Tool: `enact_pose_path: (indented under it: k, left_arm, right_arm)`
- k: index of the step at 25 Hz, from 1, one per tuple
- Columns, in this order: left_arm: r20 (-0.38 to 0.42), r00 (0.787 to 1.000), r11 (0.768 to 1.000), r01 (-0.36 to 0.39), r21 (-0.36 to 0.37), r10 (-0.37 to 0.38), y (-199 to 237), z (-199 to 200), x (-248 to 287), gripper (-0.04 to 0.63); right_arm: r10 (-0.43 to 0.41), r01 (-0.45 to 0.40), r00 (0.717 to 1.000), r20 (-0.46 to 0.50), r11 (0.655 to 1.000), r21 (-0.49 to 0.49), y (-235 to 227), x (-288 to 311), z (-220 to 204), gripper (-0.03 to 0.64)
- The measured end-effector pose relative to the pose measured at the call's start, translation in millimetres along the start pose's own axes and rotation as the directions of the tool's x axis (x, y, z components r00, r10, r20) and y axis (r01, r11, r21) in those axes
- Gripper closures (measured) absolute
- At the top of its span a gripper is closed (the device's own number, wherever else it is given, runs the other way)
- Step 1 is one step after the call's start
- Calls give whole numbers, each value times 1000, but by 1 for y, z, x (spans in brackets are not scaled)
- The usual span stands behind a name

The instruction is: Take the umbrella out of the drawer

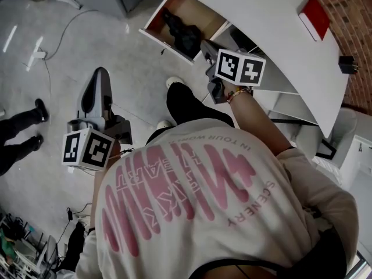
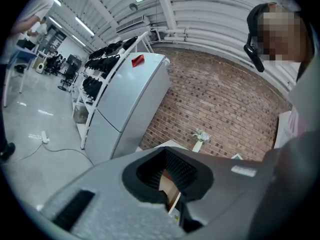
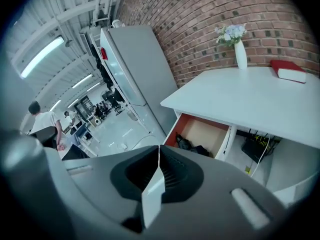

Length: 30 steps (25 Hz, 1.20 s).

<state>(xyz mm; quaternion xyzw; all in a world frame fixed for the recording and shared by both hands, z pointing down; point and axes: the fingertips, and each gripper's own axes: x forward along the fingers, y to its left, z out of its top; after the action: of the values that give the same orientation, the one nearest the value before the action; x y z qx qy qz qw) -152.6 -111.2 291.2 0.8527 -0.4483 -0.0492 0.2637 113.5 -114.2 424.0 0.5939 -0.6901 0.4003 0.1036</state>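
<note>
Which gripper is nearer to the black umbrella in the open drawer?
Right. The right gripper points at the open drawer, close to the umbrella; the left gripper hangs over the floor, well away from the drawer.

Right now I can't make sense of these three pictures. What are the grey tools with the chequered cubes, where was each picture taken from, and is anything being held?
There is no robot: a person holds a pinching tool, a two-jaw gripper, in each hand; the cubes are parts of them. The downward picture comes from a camera on the person's head; the other two come from cameras riding on the left gripper and the right gripper. Both look shut and empty. Ahead stands a white desk, its drawer open, a dark umbrella inside. A red book and a vase sit on top.
</note>
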Motion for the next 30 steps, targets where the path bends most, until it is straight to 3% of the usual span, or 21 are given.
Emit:
enact_pose_path:
  k: [9,16,26,30]
  left_arm:
    - [-18,992,991,-129,-28,128,30,-3,45,591]
    - [-37,979,979,-202,-28,201,42,-1,73,591]
    - [-71,939,937,-342,-66,338,80,-13,83,591]
    - [-101,912,911,-405,-72,398,96,-20,86,591]
  right_arm:
    - [-14,8,997,-76,997,-79,-35,69,9,587]
    - [-13,-2,989,-145,995,-103,-63,122,-4,538]
    - [-32,-29,948,-317,982,-186,-89,193,-38,405]
    - [-51,-40,927,-371,972,-233,-97,218,-49,380]
